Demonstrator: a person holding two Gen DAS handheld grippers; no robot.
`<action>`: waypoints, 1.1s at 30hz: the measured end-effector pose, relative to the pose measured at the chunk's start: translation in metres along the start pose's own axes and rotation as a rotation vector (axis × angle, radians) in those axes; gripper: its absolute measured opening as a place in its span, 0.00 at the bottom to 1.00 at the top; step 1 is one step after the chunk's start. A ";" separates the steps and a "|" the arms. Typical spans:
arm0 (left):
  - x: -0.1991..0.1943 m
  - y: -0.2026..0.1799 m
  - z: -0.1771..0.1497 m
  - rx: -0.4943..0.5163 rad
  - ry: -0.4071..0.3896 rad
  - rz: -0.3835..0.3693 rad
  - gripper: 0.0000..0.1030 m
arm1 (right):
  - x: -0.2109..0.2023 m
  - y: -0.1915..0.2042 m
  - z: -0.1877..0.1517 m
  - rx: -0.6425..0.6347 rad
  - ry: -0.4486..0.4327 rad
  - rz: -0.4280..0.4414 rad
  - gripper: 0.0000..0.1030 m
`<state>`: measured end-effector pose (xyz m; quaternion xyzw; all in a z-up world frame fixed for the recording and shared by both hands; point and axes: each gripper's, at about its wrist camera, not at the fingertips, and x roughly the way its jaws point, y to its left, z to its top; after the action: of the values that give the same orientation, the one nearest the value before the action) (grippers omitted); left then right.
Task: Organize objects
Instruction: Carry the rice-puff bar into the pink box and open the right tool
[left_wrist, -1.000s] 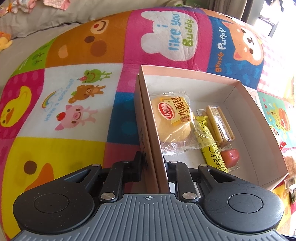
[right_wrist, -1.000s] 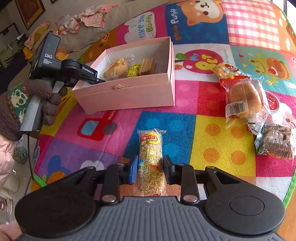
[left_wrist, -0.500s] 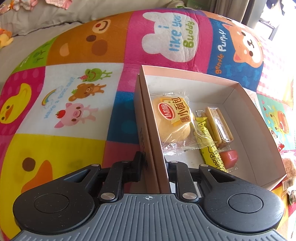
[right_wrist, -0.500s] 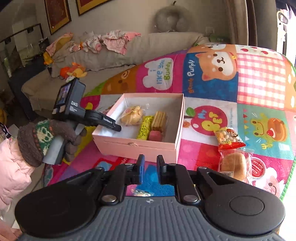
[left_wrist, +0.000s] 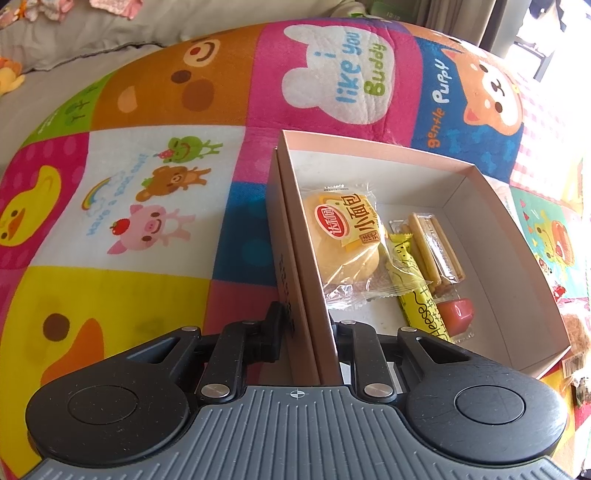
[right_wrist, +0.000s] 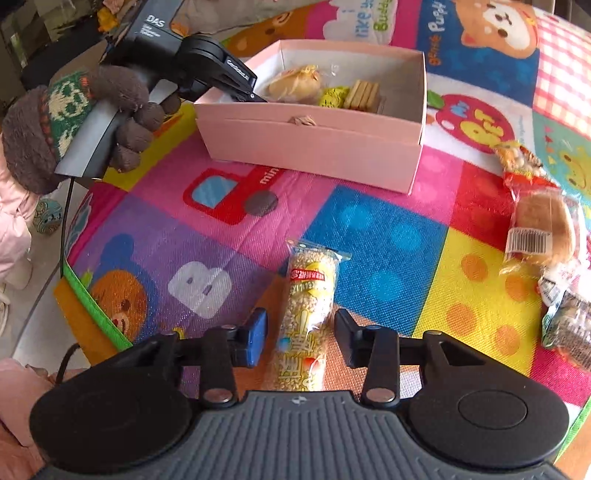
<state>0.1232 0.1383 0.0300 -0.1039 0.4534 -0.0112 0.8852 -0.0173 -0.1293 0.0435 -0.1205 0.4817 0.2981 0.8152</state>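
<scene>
The right gripper (right_wrist: 300, 336) was opening, its fingers apart on either side of a puffed-rice bar (right_wrist: 307, 314) that lay on the play mat (right_wrist: 388, 240), neither pad touching the wrapper. Past it stood the pink box (right_wrist: 314, 144), and off to the right lay a wrapped bun (right_wrist: 543, 229). The left gripper (left_wrist: 306, 328) was clamped on the box's (left_wrist: 295, 258) side wall. Inside lay a small packed bread (left_wrist: 343, 236), a yellow cheese stick (left_wrist: 413, 288), wafers (left_wrist: 436, 247) and a red jelly cup (left_wrist: 458, 314).

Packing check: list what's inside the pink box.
Inside the box: a bun, yellow cheese stick, wafers, red jelly. Anything beneath them is hidden.
</scene>
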 end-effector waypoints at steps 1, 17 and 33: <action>0.000 0.000 0.000 0.000 0.000 0.000 0.20 | -0.002 0.000 0.001 0.001 0.005 0.014 0.28; -0.001 0.001 -0.001 -0.006 -0.007 -0.007 0.21 | -0.088 -0.064 0.126 0.229 -0.441 0.006 0.28; 0.002 -0.002 0.002 -0.010 -0.008 0.008 0.18 | -0.020 -0.099 0.121 0.270 -0.348 -0.182 0.50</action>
<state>0.1264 0.1363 0.0298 -0.1066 0.4503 -0.0052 0.8865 0.1217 -0.1562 0.1130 -0.0002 0.3565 0.1728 0.9182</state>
